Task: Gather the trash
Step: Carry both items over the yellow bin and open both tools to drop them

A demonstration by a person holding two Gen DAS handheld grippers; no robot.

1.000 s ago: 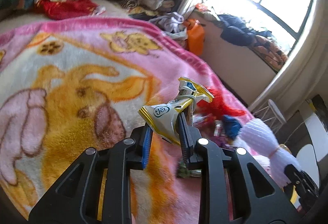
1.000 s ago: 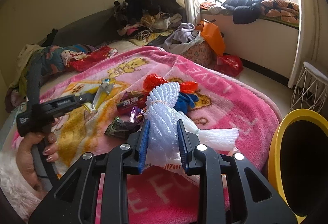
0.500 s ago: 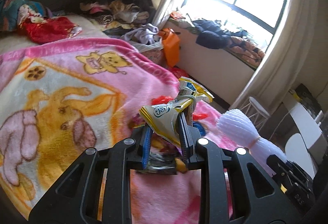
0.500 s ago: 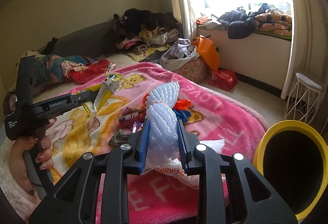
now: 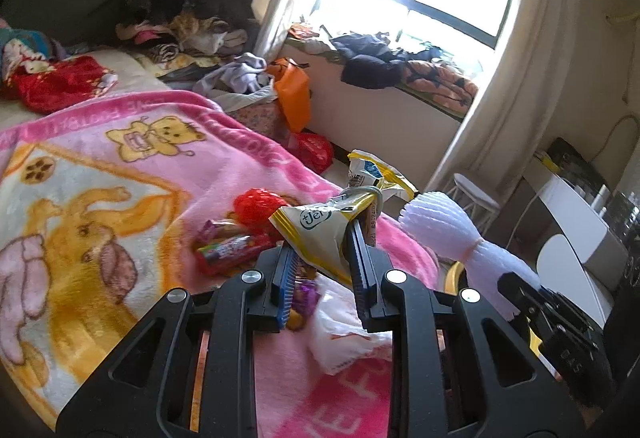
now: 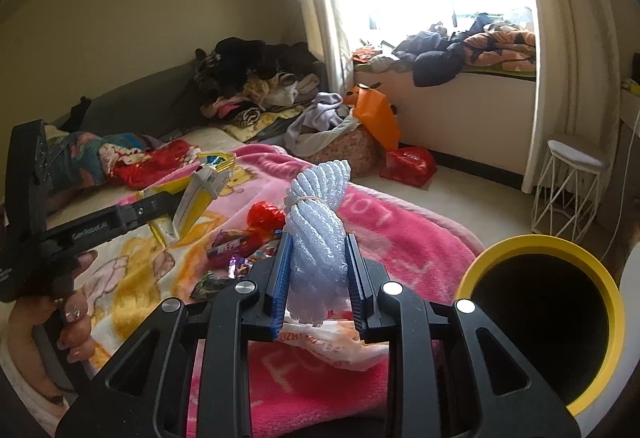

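two pieces of trash lifted clear of the bed and on the way to the bin, more left behind. clamped in the left tool [image 5: 320, 262]: a yellow-and-white snack wrapper [image 5: 320, 234], crumpled, pinched low between the jaws and sticking up above them. clamped in the right tool [image 6: 318, 278]: a white foam net sleeve [image 6: 318, 222], bunched and tied near its top with a thin band, squeezed between the blue pads. both loads carried in the air over the pink cartoon blanket [image 5: 120, 165], neither one dropped yet. just to the right of the right tool, the yellow-rimmed bin [image 6: 532, 242], mouth open and dark, contents not visible. judged as mid-task: two items picked up, none of them seen delivered. left on the blanket: a red crinkled wrapper [image 5: 256, 203], a long red candy packet [image 5: 232, 252], a purple foil scrap [image 6: 236, 264], a dark crumpled wrapper [image 6: 208, 286] and a white printed plastic bag [image 6: 328, 346] lying under the right tool. several more trips likely needed once these two are released into the bin. beyond the bed, heaps of clothes along the wall and the window ledge, an orange bag [image 6: 376, 113], a red bag [image 6: 410, 165] on the floor and a white wire stool [image 6: 572, 189], none of it clearly part of the job.
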